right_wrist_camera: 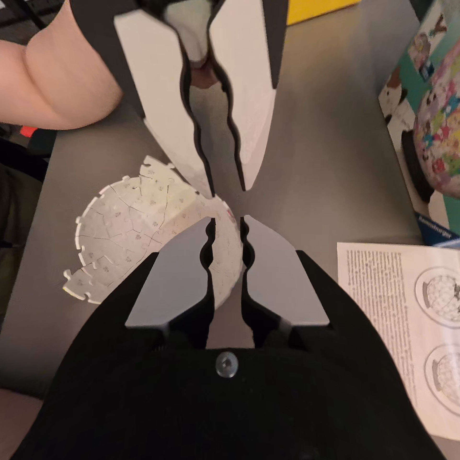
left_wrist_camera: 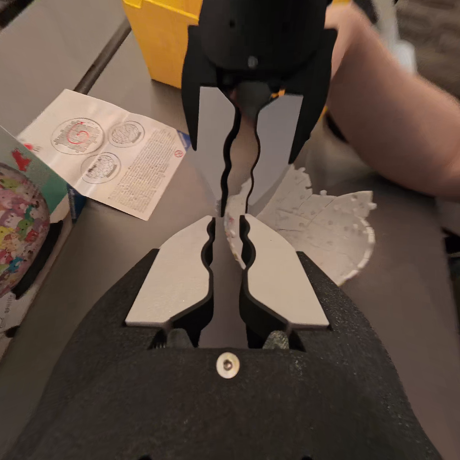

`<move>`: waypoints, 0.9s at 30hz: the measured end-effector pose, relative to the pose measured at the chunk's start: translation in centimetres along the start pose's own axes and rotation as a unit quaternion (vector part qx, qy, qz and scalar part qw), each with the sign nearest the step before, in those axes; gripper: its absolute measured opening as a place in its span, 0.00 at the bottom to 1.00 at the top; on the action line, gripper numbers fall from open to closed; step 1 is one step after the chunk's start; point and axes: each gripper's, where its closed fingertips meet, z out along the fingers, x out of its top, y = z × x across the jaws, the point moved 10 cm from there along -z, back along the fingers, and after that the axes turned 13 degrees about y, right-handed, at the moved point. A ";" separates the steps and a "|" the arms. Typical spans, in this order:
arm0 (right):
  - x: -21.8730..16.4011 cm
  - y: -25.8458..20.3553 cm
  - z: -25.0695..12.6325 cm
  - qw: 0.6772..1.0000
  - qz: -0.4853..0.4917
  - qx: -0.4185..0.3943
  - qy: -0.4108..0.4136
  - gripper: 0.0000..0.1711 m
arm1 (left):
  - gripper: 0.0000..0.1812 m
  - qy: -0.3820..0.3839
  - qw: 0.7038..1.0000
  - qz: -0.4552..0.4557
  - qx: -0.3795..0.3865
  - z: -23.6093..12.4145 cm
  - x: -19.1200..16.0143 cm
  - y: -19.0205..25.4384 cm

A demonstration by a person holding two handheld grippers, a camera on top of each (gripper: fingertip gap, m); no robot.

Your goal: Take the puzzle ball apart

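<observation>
A: We see the left gripper [left_wrist_camera: 227,218] and the right gripper [right_wrist_camera: 227,217] pointing at each other tip to tip above the grey table [left_wrist_camera: 129,249]. Each has a narrow gap between its white fingers [left_wrist_camera: 174,273], and neither closes on anything that we can make out.

B: And the puzzle ball [right_wrist_camera: 129,224]? We find only a part of it, a curved white shell of joined pieces with toothed edges, lying hollow side up on the table under the tips.

A: In the left wrist view its rim runs up between our fingertips, with a bit of colour showing there. We think the rim may touch the right-hand finger, but the blur keeps us from being sure.

B: In the right wrist view the shell sits to the left of the tips, partly behind our left-hand finger.

A: Off to the side we have a folded instruction sheet [left_wrist_camera: 99,151] flat on the table, a puzzle box [right_wrist_camera: 428,112] with a colourful ball printed on it, and a yellow box [left_wrist_camera: 161,37] at the far end.

B: A bare forearm [left_wrist_camera: 388,119] rests beside the shell.
</observation>
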 end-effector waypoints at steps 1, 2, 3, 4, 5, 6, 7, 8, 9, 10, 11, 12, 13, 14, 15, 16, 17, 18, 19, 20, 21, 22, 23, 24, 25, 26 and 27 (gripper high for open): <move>0.2 -0.2 0.3 1.000 -0.011 0.004 -0.001 0.12 | 0.10 0.006 0.999 -0.029 -0.021 -0.5 0.0 -0.1; 0.3 -0.3 0.5 1.000 -0.017 0.004 -0.007 0.12 | 0.10 0.004 0.998 -0.053 -0.033 -0.9 -0.1 -0.2; 0.3 -0.3 0.8 1.000 -0.020 -0.002 -0.019 0.11 | 0.10 -0.004 0.997 -0.068 -0.032 -1.0 -0.3 -0.5; 0.4 -0.3 0.9 0.999 -0.021 -0.008 -0.032 0.10 | 0.09 -0.019 0.997 -0.071 -0.028 -0.9 -0.6 -0.7; 0.4 -0.3 1.0 0.999 -0.022 -0.014 -0.042 0.07 | 0.09 -0.031 0.997 -0.065 -0.028 -0.7 -0.9 -0.7; 0.4 -0.2 1.1 0.998 -0.021 -0.019 -0.049 0.07 | 0.09 -0.043 0.997 -0.062 -0.033 -0.6 -1.2 -0.7; 0.3 -0.1 1.1 0.998 -0.020 -0.023 -0.053 0.07 | 0.09 -0.057 0.996 -0.063 -0.038 -0.3 -1.4 -0.6; 0.2 0.0 1.2 0.998 -0.020 -0.025 -0.056 0.07 | 0.09 -0.069 0.995 -0.064 -0.041 -0.1 -1.6 -0.5; 0.2 0.0 1.2 0.998 -0.021 -0.021 -0.055 0.06 | 0.10 -0.078 0.994 -0.061 -0.042 0.1 -1.7 -0.5; 0.1 0.0 1.3 0.998 -0.021 -0.015 -0.055 0.05 | 0.10 -0.081 0.994 -0.058 -0.045 0.4 -1.9 -0.5; 0.1 0.0 1.3 0.998 -0.018 -0.015 -0.055 0.04 | 0.10 -0.085 0.994 -0.057 -0.049 0.6 -2.0 -0.4; 0.1 0.0 1.2 0.998 -0.008 -0.012 -0.055 0.02 | 0.10 -0.092 0.993 -0.058 -0.050 0.8 -2.2 -0.4; 0.2 0.0 1.0 0.998 0.014 0.002 -0.054 0.02 | 0.10 -0.099 0.992 -0.057 -0.048 1.0 -2.3 -0.4; 0.3 0.0 0.9 0.998 0.039 0.012 -0.050 0.02 | 0.10 -0.108 0.992 -0.052 -0.043 1.2 -2.5 -0.4; 0.3 0.0 0.6 0.997 0.060 0.016 -0.043 0.02 | 0.10 -0.118 0.991 -0.045 -0.040 1.3 -2.6 -0.4; 0.4 0.1 0.4 0.996 0.075 0.022 -0.037 0.02 | 0.10 -0.124 0.991 -0.038 -0.040 1.5 -2.7 -0.3; 0.4 0.0 0.2 0.996 0.079 0.024 -0.034 0.02 | 0.10 -0.127 0.991 -0.032 -0.041 1.7 -2.8 -0.2; 0.3 0.1 0.0 0.996 0.076 0.017 -0.036 0.02 | 0.10 -0.126 0.991 -0.028 -0.040 1.8 -2.7 -0.1; 0.2 0.2 -0.2 0.997 0.070 0.008 -0.039 0.02 | 0.10 -0.123 0.991 -0.028 -0.040 1.8 -2.7 -0.1; 0.1 0.2 -0.6 0.997 0.065 0.000 -0.043 0.02 | 0.10 -0.119 0.992 -0.030 -0.041 1.8 -2.6 -0.1; 0.2 0.2 -1.0 0.997 0.065 -0.011 -0.042 0.02 | 0.10 -0.109 0.993 -0.031 -0.040 1.6 -2.4 -0.1; 0.6 0.0 -1.6 0.997 0.068 -0.024 -0.041 0.02 | 0.10 -0.094 0.994 -0.031 -0.037 1.4 -2.1 -0.2; 1.1 -0.5 -2.5 0.996 0.068 -0.033 -0.037 0.02 | 0.10 -0.078 0.996 -0.035 -0.038 1.0 -1.8 -0.3; 1.7 -1.1 -3.6 0.997 0.058 -0.044 -0.029 0.02 | 0.10 -0.063 0.996 -0.042 -0.043 0.7 -1.6 -0.3; 2.2 -1.9 -5.0 0.997 0.044 -0.062 -0.019 0.02 | 0.10 -0.051 0.997 -0.046 -0.048 0.3 -1.3 -0.3; 2.6 -2.8 -6.6 0.996 0.035 -0.085 -0.010 0.02 | 0.10 -0.045 0.997 -0.047 -0.049 0.1 -1.2 -0.3; 2.7 -3.5 -8.5 0.993 0.031 -0.117 -0.004 0.02 | 0.10 -0.044 0.997 -0.044 -0.043 -0.1 -1.1 -0.4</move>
